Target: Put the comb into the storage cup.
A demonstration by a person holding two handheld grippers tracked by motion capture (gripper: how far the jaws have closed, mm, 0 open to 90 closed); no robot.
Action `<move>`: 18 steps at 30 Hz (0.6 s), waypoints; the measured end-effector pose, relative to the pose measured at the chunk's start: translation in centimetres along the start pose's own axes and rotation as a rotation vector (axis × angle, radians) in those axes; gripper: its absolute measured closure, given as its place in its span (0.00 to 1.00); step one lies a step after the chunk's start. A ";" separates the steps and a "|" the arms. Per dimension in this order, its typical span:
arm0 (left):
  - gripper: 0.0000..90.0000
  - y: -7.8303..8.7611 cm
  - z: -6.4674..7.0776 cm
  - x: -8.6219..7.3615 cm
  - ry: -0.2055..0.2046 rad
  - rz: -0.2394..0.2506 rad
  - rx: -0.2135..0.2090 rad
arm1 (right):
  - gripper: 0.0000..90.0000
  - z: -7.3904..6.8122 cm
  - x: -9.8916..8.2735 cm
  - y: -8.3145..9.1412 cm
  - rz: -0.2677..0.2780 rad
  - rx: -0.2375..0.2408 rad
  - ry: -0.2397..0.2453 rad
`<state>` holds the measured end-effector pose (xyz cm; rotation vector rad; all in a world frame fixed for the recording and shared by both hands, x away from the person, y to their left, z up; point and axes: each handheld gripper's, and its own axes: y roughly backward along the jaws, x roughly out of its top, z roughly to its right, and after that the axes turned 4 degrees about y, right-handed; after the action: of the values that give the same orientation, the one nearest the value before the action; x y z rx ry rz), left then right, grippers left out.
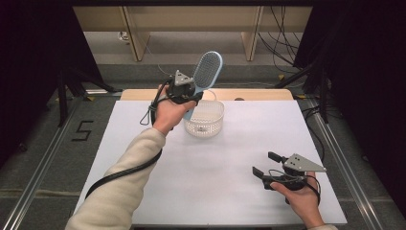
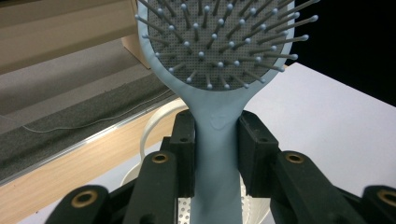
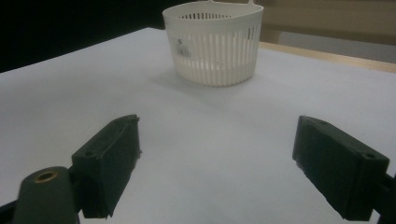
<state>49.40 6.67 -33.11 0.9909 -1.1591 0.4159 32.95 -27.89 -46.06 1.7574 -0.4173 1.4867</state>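
While the left claw (image 2: pixel 217 154) is clamped on the handle of the pale blue plastic hairbrush (image 1: pixel 206 74), raised above the white slotted plastic basket (image 1: pixel 205 120) on the white worktop (image 1: pixel 215 163), the right claw (image 3: pixel 217 168) rests apart, empty.

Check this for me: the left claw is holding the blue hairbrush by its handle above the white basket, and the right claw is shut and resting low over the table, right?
Not quite. The right claw is open: the right gripper view shows its jaws standing wide apart with bare table between them. The rest holds: the left claw grips the blue hairbrush by its handle above the white basket.
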 end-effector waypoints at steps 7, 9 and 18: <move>0.77 0.2 0.0 0.3 -0.006 0.009 0.000 | 0.18 0.0 0.0 0.0 0.000 -0.003 0.006; 0.77 0.1 0.0 0.4 -0.011 0.011 0.001 | 0.18 0.0 0.0 0.0 -0.002 -0.003 0.006; 0.77 -0.2 0.3 0.6 -0.019 0.009 -0.006 | 0.18 0.0 0.0 0.0 -0.002 -0.004 0.007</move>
<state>49.64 6.22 -32.65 0.9866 -1.1817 0.4104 32.91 -27.87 -46.02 1.7486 -0.4154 1.4889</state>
